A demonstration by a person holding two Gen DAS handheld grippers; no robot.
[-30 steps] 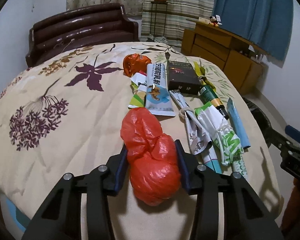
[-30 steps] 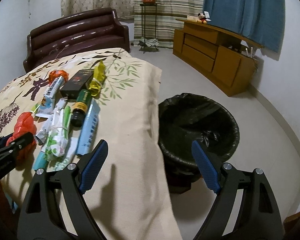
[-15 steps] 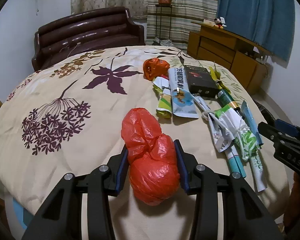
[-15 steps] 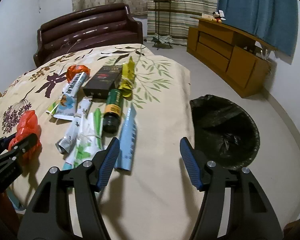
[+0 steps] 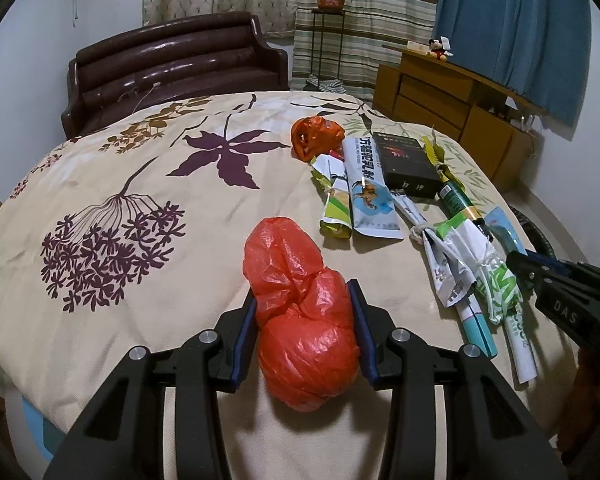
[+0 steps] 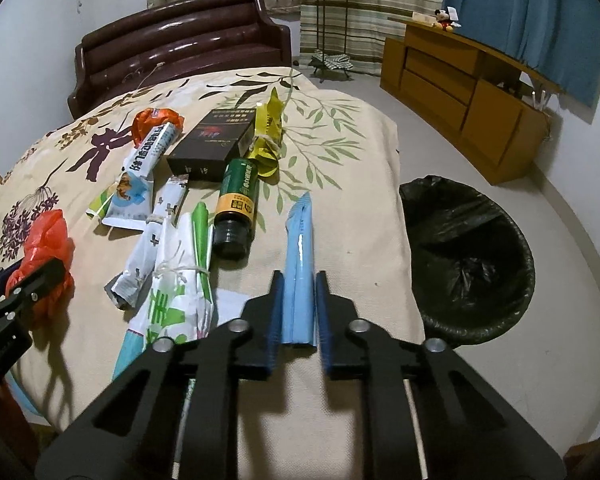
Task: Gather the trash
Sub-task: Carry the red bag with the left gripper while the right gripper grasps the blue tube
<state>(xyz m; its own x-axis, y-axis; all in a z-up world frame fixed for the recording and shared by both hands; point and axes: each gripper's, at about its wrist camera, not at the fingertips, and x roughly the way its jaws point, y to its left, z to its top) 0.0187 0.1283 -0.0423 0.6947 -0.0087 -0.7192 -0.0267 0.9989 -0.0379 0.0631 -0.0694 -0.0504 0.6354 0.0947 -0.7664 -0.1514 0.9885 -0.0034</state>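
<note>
My left gripper (image 5: 303,304) is shut on a crumpled red plastic bag (image 5: 300,308) just above the floral bedspread (image 5: 140,184). The bag also shows at the left of the right wrist view (image 6: 44,264). My right gripper (image 6: 298,296) has its jaws closed around the near end of a light blue wrapper (image 6: 298,264) that lies on the bedspread near its right edge. A black-lined trash bin (image 6: 468,256) stands on the floor to the right of the bed.
Other trash lies in a row on the bed: an orange bag (image 5: 316,136), a white-blue pouch (image 5: 368,184), a black box (image 6: 214,144), a green bottle (image 6: 238,204), a yellow wrapper (image 6: 268,136), green-white wrappers (image 6: 180,280). A brown sofa (image 5: 172,68) and a wooden cabinet (image 6: 464,92) stand behind.
My right gripper has swung left from over the bin to the bed and closed its jaws around the light blue wrapper. My left gripper keeps hold of the red bag.
</note>
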